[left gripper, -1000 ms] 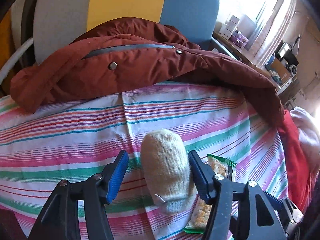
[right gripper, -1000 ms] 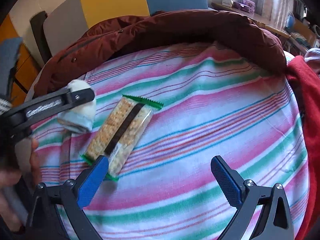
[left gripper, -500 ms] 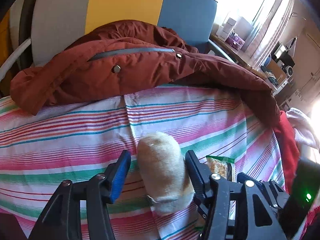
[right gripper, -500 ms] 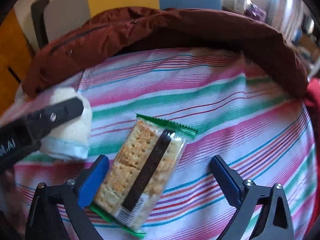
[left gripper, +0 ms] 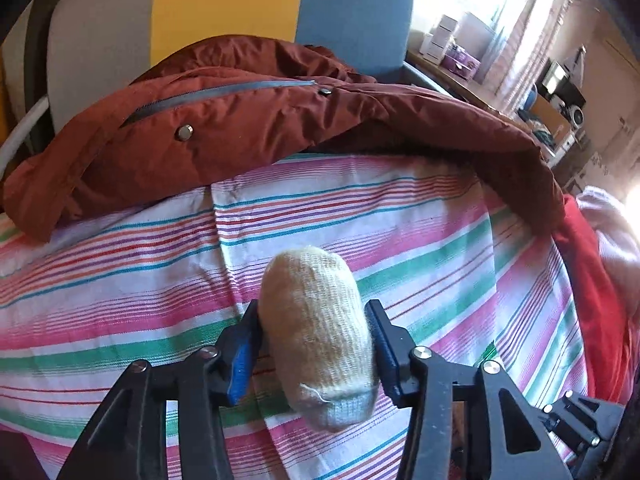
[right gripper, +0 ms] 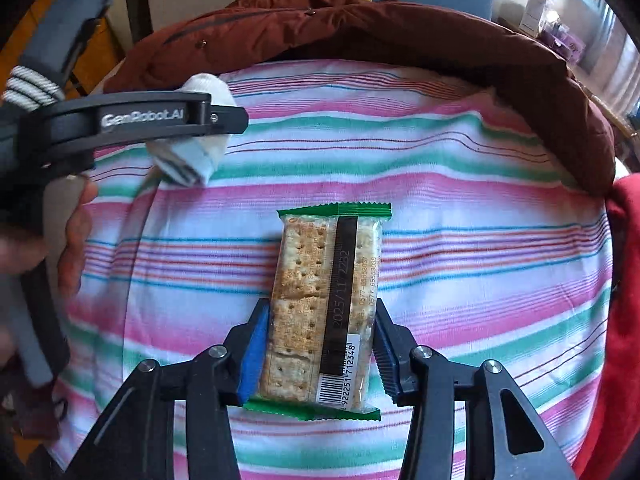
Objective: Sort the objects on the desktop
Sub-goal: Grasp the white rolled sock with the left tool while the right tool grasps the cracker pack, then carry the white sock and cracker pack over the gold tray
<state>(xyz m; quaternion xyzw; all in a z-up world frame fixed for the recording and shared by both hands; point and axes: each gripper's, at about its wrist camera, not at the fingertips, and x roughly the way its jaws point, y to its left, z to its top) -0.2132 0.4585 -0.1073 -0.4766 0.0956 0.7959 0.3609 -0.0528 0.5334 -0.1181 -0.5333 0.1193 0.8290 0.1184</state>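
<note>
A rolled cream sock (left gripper: pixel 320 328) with a pale blue cuff sits between the blue pads of my left gripper (left gripper: pixel 314 340), which is shut on it above the striped cloth (left gripper: pixel 420 240). In the right wrist view the same sock (right gripper: pixel 192 156) hangs in the left gripper's black finger (right gripper: pixel 160 120) at the upper left. My right gripper (right gripper: pixel 320 344) is shut on a cracker packet (right gripper: pixel 324 304) with green ends, its pads pressing both long sides. The packet lies lengthwise on the cloth.
A rust-brown jacket (left gripper: pixel 240 120) lies across the far side of the cloth, also in the right wrist view (right gripper: pixel 360 32). A red cloth (left gripper: pixel 592 300) lies along the right edge. A grey, yellow and blue panel (left gripper: pixel 224 12) stands behind. A cluttered desk (left gripper: pixel 552 112) is at far right.
Both grippers have closed: the left on the sock, the right on the cracker packet after moving over it. The packet now lies straight between the right pads.
</note>
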